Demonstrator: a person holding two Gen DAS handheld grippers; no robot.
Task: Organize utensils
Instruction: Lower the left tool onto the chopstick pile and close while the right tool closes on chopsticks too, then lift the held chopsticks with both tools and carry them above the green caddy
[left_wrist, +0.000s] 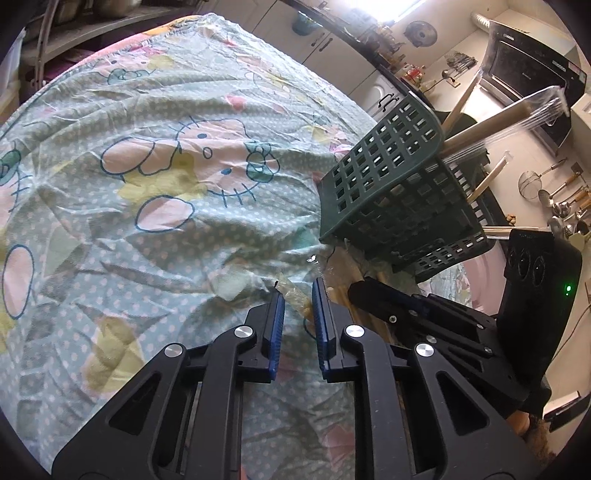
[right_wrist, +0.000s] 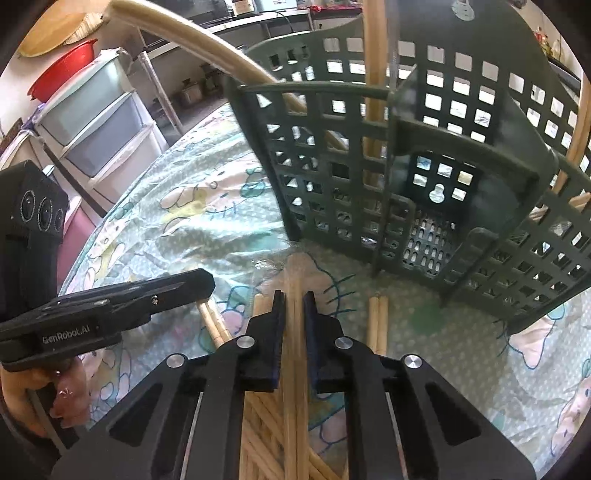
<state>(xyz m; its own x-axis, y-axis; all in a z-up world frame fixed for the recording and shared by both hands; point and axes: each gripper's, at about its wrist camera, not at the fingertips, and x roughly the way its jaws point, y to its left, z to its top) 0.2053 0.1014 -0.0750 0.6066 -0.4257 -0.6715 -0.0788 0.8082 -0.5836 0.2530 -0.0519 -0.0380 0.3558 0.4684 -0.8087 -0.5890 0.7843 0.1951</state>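
Note:
A dark green lattice utensil basket stands tilted on the cartoon-print cloth, with plastic-wrapped wooden utensils sticking out of it. In the left wrist view my left gripper is shut on a pair of plastic-wrapped chopsticks. My right gripper is shut on a pair of bare wooden chopsticks lying on the cloth just in front of the basket. Each gripper shows in the other's view: the right gripper and the left gripper, close side by side.
More loose chopsticks lie on the cloth, with a pile under my right gripper. A hand holds the left gripper. Plastic drawers stand beyond the table. A counter oven and hanging ladles are at the right.

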